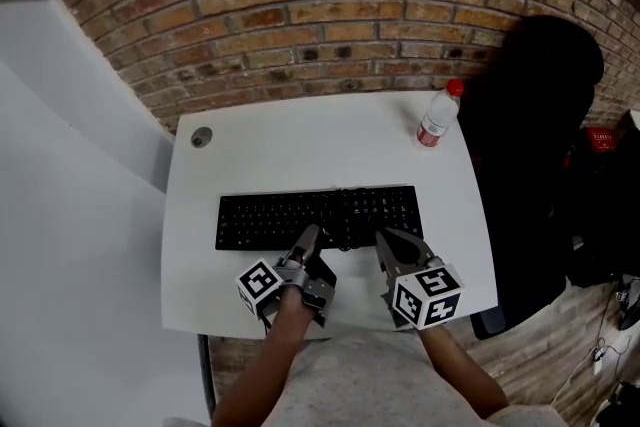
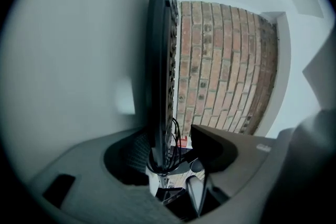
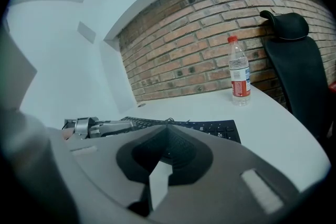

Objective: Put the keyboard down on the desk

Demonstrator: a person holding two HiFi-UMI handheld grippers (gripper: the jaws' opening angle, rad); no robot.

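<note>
- Left gripper (image 1: 308, 237), nearest to me: jaws stand fairly wide. The keyboard's near edge lies between them, and daylight shows between it and one pad, so I read no grip.
- Right gripper (image 1: 385, 239): jaws closed tip to tip on nothing, just beside the same near edge.
- Desk (image 1: 300, 140): white, with a brick wall behind it.
- Keyboard (image 1: 300, 215): lies flat on the desk, well apart from the bottle. I judge it as placed.
- Bottle (image 1: 437, 117): upright at the far right corner.
- Cable (image 2: 175, 136): a loose coil at the keyboard edge, inside my left jaws.
- Risk: if I back the left gripper out crooked, a pad could catch the coil or the edge and drag the keyboard towards the desk's near rim.
</note>
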